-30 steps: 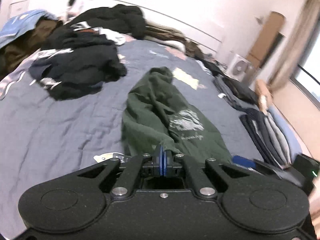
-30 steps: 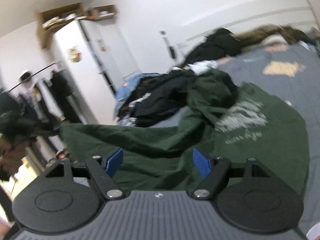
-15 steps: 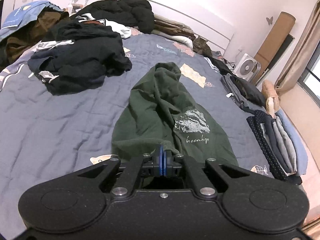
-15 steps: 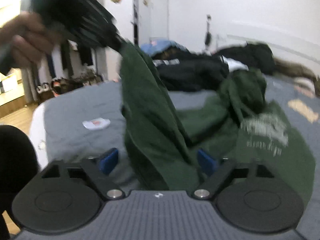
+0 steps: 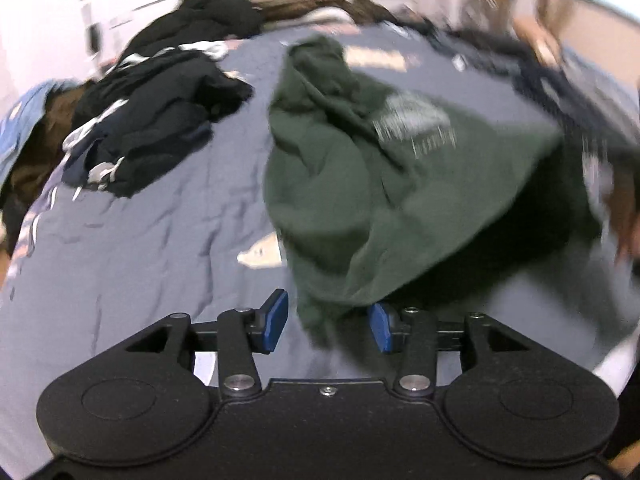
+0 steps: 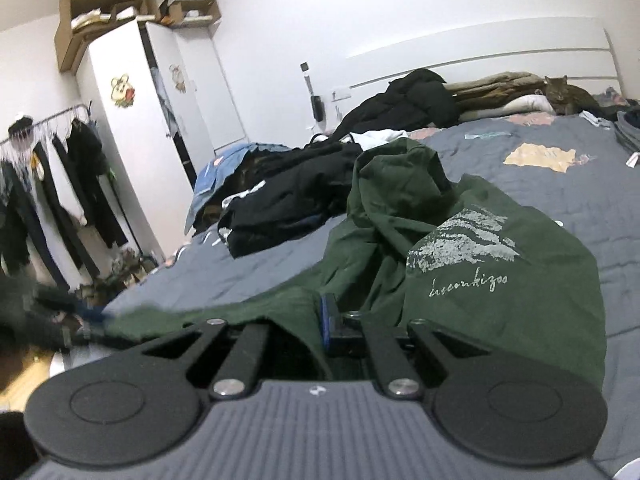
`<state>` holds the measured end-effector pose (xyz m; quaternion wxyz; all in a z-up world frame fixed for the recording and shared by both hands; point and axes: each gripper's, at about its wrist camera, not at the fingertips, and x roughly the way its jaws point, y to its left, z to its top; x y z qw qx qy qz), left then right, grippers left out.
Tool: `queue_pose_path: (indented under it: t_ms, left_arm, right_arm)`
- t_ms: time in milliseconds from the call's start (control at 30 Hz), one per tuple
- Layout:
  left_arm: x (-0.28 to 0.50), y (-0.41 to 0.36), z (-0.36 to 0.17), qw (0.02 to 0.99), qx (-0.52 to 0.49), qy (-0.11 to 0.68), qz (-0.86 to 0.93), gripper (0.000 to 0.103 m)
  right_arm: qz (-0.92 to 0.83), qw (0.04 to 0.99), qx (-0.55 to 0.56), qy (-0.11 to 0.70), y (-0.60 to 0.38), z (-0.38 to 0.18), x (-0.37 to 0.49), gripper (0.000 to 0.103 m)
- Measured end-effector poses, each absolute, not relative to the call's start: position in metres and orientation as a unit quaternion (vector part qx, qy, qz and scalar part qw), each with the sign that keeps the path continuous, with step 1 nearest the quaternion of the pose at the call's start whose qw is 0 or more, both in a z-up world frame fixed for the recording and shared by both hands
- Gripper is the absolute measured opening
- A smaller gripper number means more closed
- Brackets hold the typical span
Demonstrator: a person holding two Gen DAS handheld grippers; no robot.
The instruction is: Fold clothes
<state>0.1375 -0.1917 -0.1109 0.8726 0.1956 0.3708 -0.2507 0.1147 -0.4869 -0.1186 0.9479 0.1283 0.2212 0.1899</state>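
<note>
A dark green hoodie [image 5: 360, 184] with a white print lies crumpled on the grey bed cover [image 5: 140, 248]. My left gripper [image 5: 328, 322] hangs low over the near edge of the bed and its jaws are opening. A corner of the hoodie droops between the blue pads [image 5: 276, 320], which stand apart from it. In the right wrist view the hoodie [image 6: 500, 292] spreads out ahead. My right gripper [image 6: 326, 320] is shut on a fold of its near hem, and only one blue pad shows beside the cloth. The left wrist view is blurred.
A heap of dark clothes [image 5: 160, 108] lies at the left of the bed, also seen as the heap [image 6: 292, 196]. A cat [image 6: 568, 96] rests by the headboard. A white wardrobe [image 6: 132, 140] and a clothes rack [image 6: 48, 184] stand left of the bed.
My left gripper has sunk towards the bed, rolled, and opened from its grip on the green cloth. My right jaws have closed on the hoodie's hem.
</note>
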Motion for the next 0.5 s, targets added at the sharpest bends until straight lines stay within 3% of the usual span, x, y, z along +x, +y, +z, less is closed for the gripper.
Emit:
queue_pose_path:
  t_ms: [333, 500]
  left_arm:
    - [0.123, -0.222, -0.156, 0.774, 0.488, 0.245, -0.321, 0.044]
    - [0.111, -0.230, -0.177, 0.694, 0.589, 0.196, -0.366, 0.044]
  right_arm:
    - [0.182, 0.947, 0.139, 0.224, -0.498, -0.120, 0.120, 0.005]
    - [0.188, 0.946, 0.134, 0.228, -0.496, -0.122, 0.121, 0.005]
